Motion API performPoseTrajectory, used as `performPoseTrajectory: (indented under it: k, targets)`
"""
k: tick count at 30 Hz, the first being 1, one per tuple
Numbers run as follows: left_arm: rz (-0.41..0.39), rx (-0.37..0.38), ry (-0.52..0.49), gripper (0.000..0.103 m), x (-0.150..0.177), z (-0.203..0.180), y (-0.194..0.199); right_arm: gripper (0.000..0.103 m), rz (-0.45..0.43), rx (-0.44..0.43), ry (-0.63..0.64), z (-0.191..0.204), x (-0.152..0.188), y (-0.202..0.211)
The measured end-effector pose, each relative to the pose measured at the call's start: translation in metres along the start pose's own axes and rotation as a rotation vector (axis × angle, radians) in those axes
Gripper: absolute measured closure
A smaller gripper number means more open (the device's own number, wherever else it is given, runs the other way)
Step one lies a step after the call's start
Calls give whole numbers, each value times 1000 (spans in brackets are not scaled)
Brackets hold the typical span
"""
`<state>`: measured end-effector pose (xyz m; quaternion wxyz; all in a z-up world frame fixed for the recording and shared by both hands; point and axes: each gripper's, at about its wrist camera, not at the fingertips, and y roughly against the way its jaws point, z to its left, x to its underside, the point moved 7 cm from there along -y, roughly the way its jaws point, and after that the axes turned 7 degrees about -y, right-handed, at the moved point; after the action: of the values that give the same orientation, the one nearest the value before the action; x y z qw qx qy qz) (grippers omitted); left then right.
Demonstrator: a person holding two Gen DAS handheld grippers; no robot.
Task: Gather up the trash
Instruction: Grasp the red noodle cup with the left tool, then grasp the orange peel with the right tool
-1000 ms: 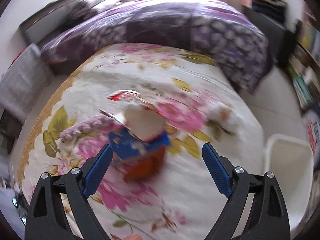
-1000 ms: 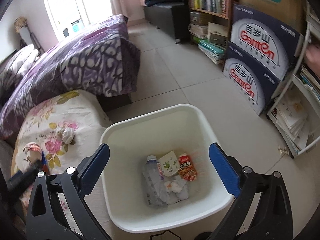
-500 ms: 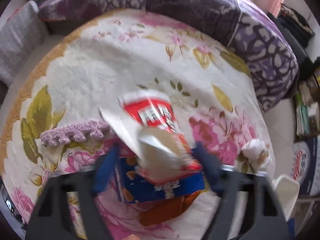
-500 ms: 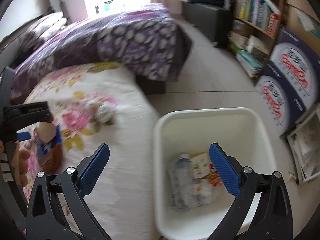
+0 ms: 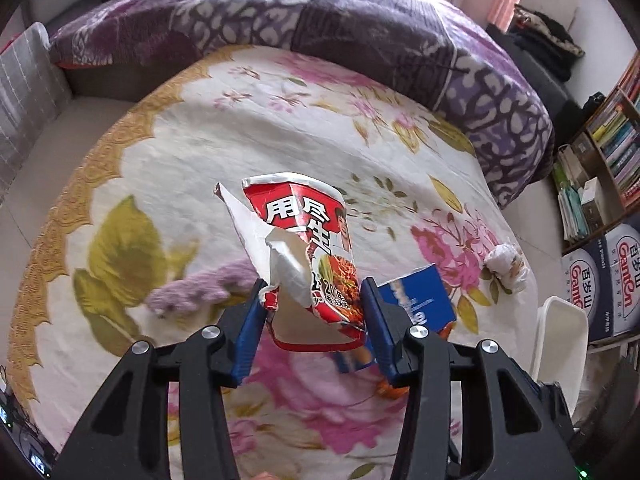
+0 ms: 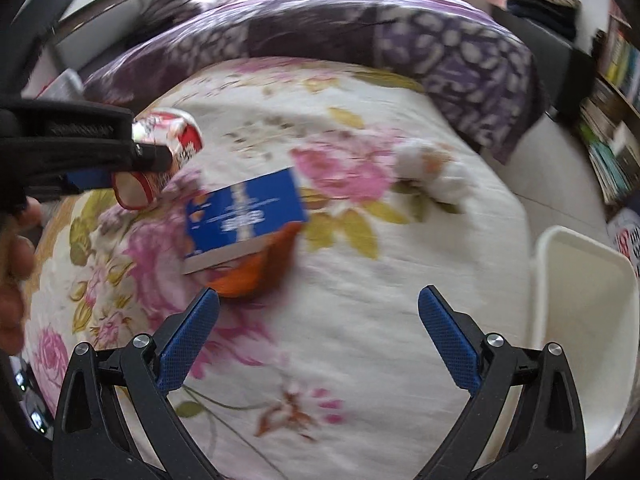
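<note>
Paper noodle cup point(image 5: 308, 256) is light and squashy; your left gripper point(image 5: 314, 312) pinches its torn rim gently, right gripper point(image 6: 318, 334) wide open.

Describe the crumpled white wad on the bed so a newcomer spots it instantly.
Start at the floral bedspread and follow it toward the white bin beside the bed. The crumpled white wad lies near that edge, past the blue box. It alone is plain white and shapeless, with no print.
</note>
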<state>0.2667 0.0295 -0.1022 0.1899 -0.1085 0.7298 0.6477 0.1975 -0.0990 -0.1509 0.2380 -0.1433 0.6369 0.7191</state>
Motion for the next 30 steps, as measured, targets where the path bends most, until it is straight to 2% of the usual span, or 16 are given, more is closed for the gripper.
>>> performPoseTrajectory:
  k: [5,6,7,9,11,12,13,15,20,30]
  targets:
    - [-10,12,12,55,2,16,11,9,4,-15,12,21,3,-14]
    - [-12,9,12,55,2,18,12,14,7,-17,7,24,2,-18]
    - [-14,6,10,55,2,20,13,27,20,-22,3,26,3,-23]
    - [-10,7,9,55,2,22,12,45,50,-39,-8,28,4,-28]
    - [-10,6,12,55,3,25,13,54,43,-43,-9,30,3,-26]
    - [-13,2,13,55,3,26,13,67,56,-62,-18,31,4,-26]
    - [-17,-2,13,55,3,28,15,84,68,-80,-33,30,4,-25]
    - [-31,-16,20,55,1,31,18,91,73,-104,-60,28,2,-22]
    - [-57,-21,38,55,-2,34,24,92,9,-140,-93,27,-9,2]
    - [-122,-55,20,55,-5,25,43,92,-93,-159,-108,22,-27,40]
